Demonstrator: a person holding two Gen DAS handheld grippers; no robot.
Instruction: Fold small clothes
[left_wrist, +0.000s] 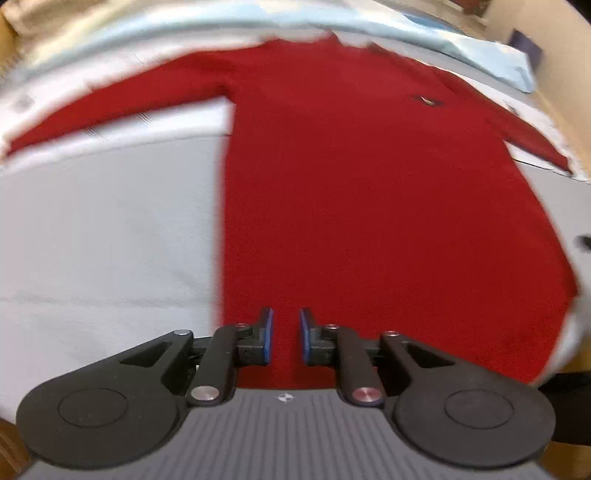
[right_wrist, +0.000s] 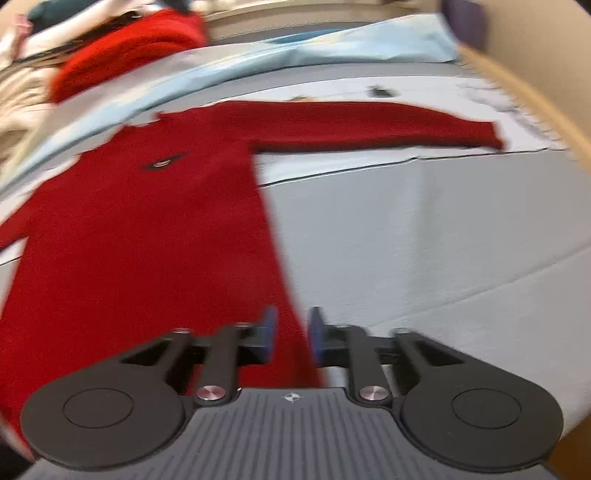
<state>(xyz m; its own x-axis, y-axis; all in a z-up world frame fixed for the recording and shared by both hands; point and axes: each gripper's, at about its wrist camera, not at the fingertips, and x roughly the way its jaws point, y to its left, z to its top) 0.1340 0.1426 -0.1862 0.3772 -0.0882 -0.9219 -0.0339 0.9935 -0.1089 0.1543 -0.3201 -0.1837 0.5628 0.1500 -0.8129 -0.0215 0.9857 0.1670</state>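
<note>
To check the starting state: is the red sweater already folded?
No, the red sweater lies flat with both sleeves stretched out sideways.

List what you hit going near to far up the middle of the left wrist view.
left hand-held gripper → red sweater, hem nearest and collar farthest → light blue cloth along the far edge.

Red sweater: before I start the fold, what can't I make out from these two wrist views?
- Red sweater hem: both views, hidden behind the gripper bodies.
- Chest logo: too small and motion-blurred to read.
- Left sleeve: cut off by the right view's edge.
- Pile behind: blurred, items indistinct.
</note>
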